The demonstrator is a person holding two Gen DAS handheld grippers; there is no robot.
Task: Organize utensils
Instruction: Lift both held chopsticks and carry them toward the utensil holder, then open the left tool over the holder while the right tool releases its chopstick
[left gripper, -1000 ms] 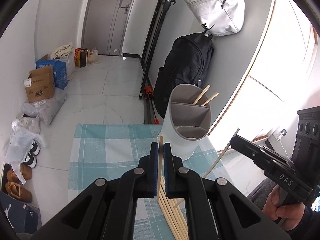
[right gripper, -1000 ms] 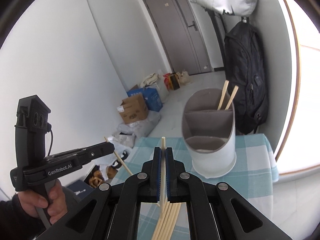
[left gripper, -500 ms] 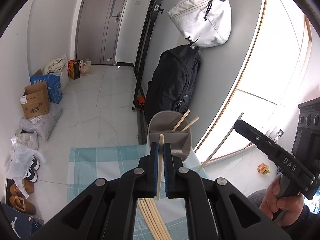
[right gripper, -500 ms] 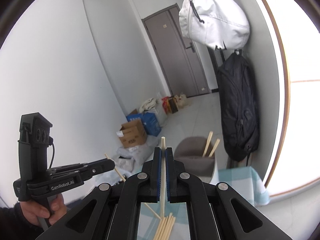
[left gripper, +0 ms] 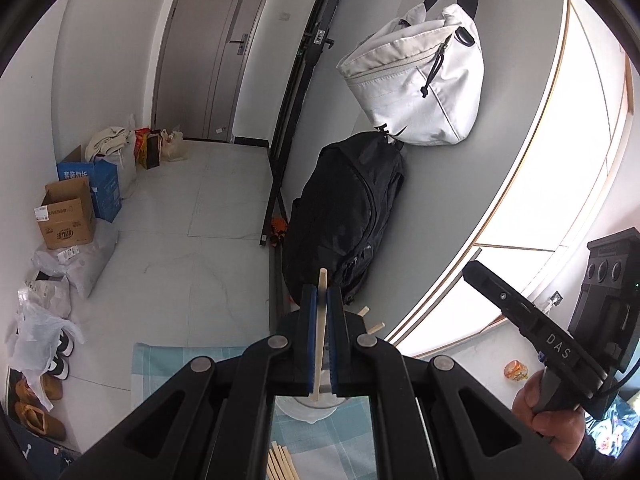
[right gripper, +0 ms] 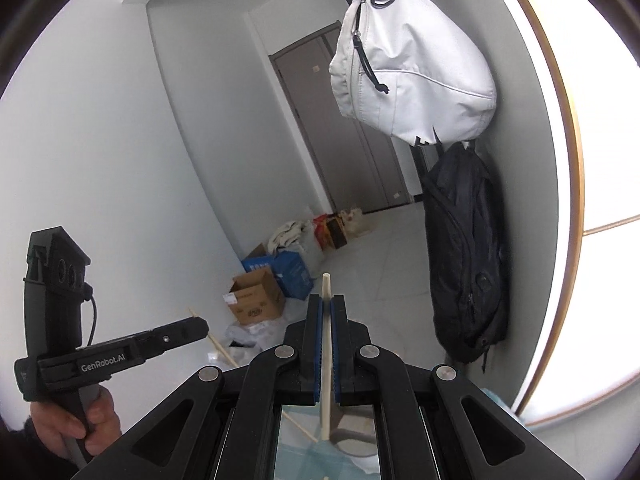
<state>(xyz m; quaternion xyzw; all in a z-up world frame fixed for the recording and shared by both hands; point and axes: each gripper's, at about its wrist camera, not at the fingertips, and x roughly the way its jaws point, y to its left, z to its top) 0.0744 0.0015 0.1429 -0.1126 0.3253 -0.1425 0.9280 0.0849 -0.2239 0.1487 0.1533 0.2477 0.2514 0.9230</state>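
My left gripper [left gripper: 319, 294] is shut on a single pale wooden chopstick [left gripper: 321, 332], held upright well above the table. Below it the white utensil holder [left gripper: 308, 410] is mostly hidden by the jaws; two chopstick ends [left gripper: 370, 320] poke out of it. Several loose chopsticks [left gripper: 280, 464] lie on the checked cloth [left gripper: 160, 364]. My right gripper [right gripper: 327, 300] is shut on another chopstick [right gripper: 327, 344], above the holder [right gripper: 352, 430]. In the right wrist view, the left gripper [right gripper: 198, 326] shows at left with its chopstick [right gripper: 218, 346]. The right gripper [left gripper: 474, 270] shows at right in the left wrist view.
A black backpack [left gripper: 344, 220] and a white bag [left gripper: 420, 84] hang on the grey wall behind the table. Cardboard boxes [left gripper: 68, 216], plastic bags and shoes [left gripper: 36, 388] line the floor at left. A bright window [left gripper: 552, 168] is at right.
Both grippers have risen, each carrying its chopstick up off the pile. The holder and cloth have dropped low in both views, under the jaws.
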